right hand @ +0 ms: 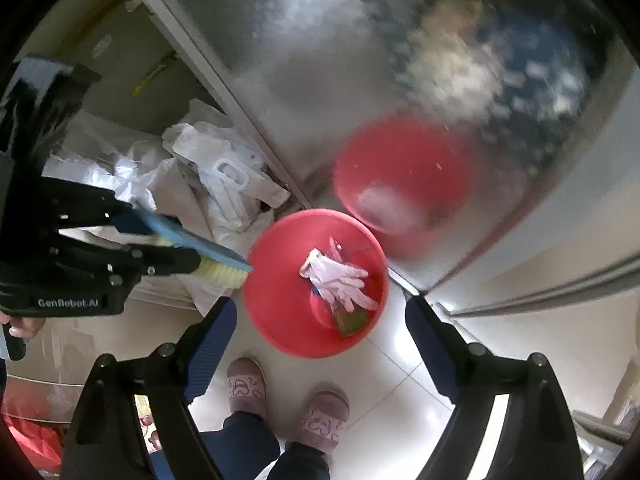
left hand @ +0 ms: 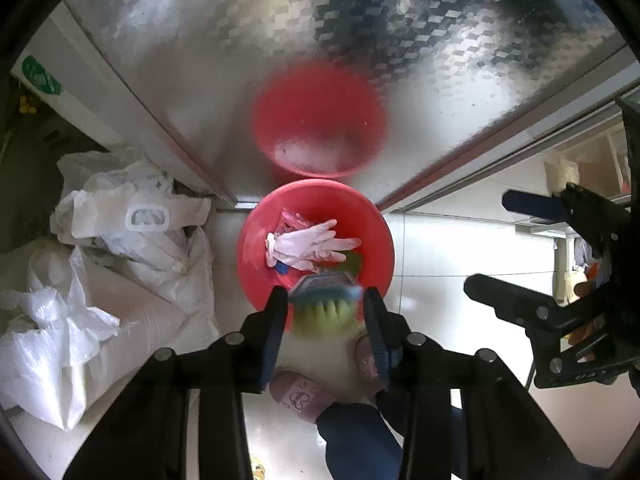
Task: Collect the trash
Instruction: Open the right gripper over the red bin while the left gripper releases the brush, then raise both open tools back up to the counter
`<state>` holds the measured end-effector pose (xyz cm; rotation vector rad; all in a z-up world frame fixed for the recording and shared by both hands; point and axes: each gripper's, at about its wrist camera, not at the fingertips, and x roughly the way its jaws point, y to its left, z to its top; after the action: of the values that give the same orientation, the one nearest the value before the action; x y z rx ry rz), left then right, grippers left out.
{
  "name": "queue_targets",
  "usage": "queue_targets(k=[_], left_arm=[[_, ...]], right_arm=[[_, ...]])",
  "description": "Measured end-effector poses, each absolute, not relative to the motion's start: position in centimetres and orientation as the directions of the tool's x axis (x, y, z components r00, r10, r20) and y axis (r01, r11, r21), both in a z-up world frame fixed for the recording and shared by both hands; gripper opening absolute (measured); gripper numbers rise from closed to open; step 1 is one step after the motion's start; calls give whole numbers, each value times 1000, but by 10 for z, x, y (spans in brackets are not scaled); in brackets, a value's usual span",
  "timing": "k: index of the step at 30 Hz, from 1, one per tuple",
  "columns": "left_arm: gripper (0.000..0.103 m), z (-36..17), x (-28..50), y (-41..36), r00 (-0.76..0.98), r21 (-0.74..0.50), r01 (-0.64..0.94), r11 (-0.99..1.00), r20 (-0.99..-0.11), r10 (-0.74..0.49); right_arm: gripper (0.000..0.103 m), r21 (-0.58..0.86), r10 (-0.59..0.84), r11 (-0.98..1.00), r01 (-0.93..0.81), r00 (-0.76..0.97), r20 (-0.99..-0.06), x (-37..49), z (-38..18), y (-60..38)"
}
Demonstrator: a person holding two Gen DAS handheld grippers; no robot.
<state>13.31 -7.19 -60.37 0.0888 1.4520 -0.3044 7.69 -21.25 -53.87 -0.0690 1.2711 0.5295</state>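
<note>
A red basin (left hand: pixel 256 248) (right hand: pixel 272 300) stands on the pale tile floor against a steel cabinet. In it lie white gloves (left hand: pixel 308 244) (right hand: pixel 340 280), a clear wrapper (left hand: pixel 292 218) and a green-brown scrap (right hand: pixel 352 322). My left gripper (left hand: pixel 326 300) (right hand: pixel 168 240) points down over the basin's near rim. A brush (left hand: pixel 324 308) (right hand: pixel 208 256) with a blue back and yellow-green bristles sits between its fingers, blurred while the fingers are sharp, so it looks loose. My right gripper (right hand: pixel 322 304) (left hand: pixel 492 244) hangs wide open and empty above the basin.
The embossed steel cabinet door (left hand: pixel 320 60) mirrors the basin. White plastic and woven bags (left hand: pixel 120 240) (right hand: pixel 224 176) are heaped left of the basin. A person's pink slippers (right hand: pixel 246 388) stand just in front of the basin. A doorway opens at the right (left hand: pixel 580 184).
</note>
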Motion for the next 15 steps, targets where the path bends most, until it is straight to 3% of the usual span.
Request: queue_targets(k=[3,5,7,15], left_arm=[[61,-600,137,-71,94,-140,247,959,-981,-167],[65,-597,139,-70,93,-154,233,960,-979,-180],[75,-597,139,-70,86,-142,225,964,-983,-165],[81,-575,123,-72,84,-110,235,966,-988,-133]], right_arm=[[85,263,349,885,-385,174,-921,76,-540,-216],[85,276,359,883,-379,168,-918,73,-538,-217],[85,272,357,882,-385,168,-919,72,-537,-215],[85,260,346,885,-385,172,-922,74,-524,-210]])
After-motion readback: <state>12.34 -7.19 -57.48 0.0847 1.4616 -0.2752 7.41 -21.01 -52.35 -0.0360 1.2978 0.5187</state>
